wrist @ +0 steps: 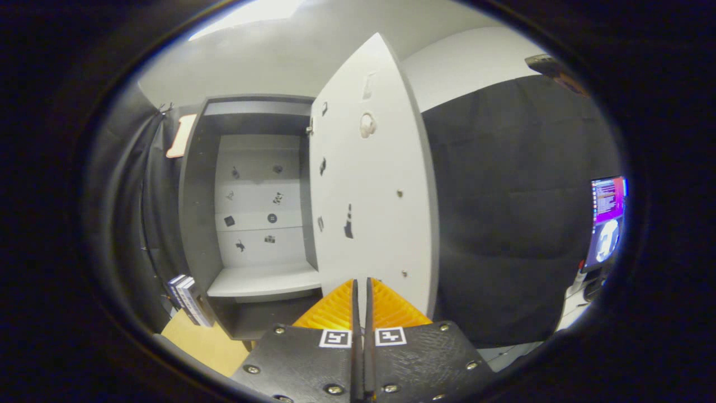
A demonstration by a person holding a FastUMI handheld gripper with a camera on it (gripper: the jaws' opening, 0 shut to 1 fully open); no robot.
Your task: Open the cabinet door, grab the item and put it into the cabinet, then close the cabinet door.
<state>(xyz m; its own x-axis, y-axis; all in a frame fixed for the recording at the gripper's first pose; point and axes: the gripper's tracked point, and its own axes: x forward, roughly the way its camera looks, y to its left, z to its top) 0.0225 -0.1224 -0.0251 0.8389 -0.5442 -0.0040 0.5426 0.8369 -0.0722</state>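
Standing open, the grey cabinet [251, 196] shows a bare white shelf [263, 280] inside, its white door [372, 184] swung out just ahead of the gripper [362, 291], whose orange fingers [335, 308] are pressed together on nothing. Boxed items [187, 299] stand left of the cabinet on a tan surface [207, 341]; a lit monitor [607, 218] sits far right.
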